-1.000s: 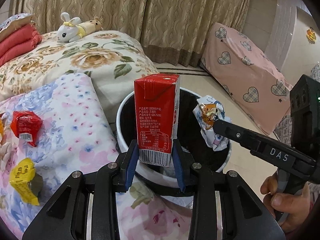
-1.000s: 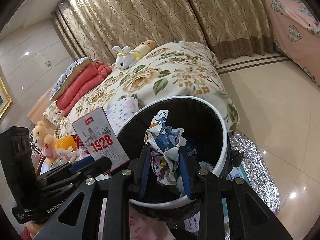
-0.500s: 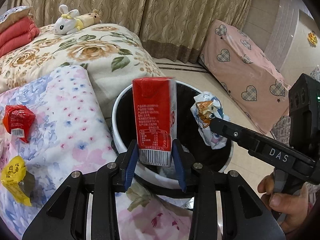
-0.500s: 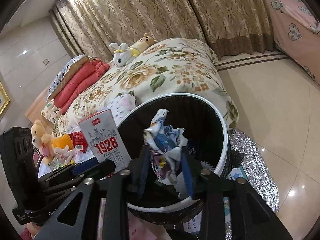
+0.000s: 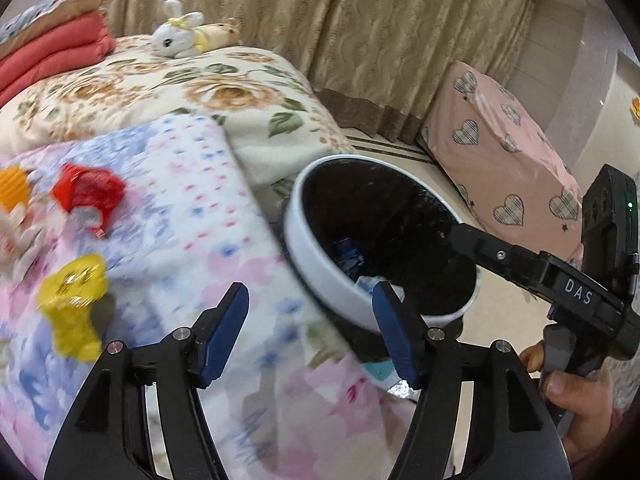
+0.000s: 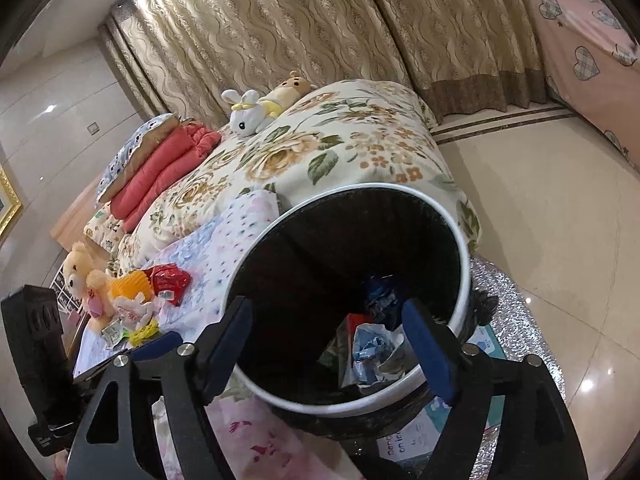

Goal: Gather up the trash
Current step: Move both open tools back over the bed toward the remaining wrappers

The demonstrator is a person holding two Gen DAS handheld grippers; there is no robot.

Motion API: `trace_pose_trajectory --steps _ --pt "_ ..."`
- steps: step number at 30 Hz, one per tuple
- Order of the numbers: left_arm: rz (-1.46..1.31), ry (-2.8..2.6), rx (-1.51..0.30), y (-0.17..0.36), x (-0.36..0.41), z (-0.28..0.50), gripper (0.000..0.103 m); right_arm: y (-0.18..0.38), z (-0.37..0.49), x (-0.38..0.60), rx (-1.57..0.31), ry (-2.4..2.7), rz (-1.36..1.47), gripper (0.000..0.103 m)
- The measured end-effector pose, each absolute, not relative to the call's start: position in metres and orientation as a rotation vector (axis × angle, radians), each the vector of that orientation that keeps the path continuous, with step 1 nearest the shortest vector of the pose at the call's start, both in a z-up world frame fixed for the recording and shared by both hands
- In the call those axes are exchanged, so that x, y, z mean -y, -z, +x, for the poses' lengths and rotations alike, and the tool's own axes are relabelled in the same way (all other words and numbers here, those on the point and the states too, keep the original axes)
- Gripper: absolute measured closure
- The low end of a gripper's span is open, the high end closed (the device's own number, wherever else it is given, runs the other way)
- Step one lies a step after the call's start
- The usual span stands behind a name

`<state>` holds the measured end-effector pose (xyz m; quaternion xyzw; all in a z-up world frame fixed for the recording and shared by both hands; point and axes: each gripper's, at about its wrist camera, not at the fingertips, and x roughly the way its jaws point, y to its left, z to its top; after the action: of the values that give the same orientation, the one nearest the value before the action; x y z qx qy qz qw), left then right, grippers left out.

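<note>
The white-rimmed bin [image 6: 466, 276] stands on the floor tight against the near corner of the bed [image 6: 360, 148], I'd guess so that litter can go straight off the pastel floral blanket [image 5: 192, 216] into it; a crumpled wrapper [image 6: 370, 350] and a red carton [image 6: 356, 320] lie at its bottom. Both tools hang empty with their blue pads spread wide, the right gripper [image 6: 326, 346] directly over the bin's mouth and the left gripper [image 5: 310, 334] over the blanket just left of the rim. Further left on the blanket a red packet [image 5: 90, 194] and a smaller yellow packet [image 5: 74, 300] wait, likely next.
</note>
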<state>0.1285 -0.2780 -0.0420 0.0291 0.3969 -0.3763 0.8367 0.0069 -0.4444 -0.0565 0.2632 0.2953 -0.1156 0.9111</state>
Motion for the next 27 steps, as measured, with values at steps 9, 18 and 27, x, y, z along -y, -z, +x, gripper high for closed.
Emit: trace_pose_trajectory --steps 9,18,27 --pt "0.012 0.723 -0.831 0.047 0.222 0.121 0.036 0.048 0.01 0.408 -0.604 0.192 0.494 0.02" --pt "-0.041 0.653 -0.838 0.056 0.169 0.121 0.036 0.049 0.019 0.365 -0.623 0.13 0.462 0.018" --pt "-0.088 0.562 -0.842 0.064 0.118 0.125 0.036 0.055 0.029 0.326 -0.649 0.063 0.443 0.018"
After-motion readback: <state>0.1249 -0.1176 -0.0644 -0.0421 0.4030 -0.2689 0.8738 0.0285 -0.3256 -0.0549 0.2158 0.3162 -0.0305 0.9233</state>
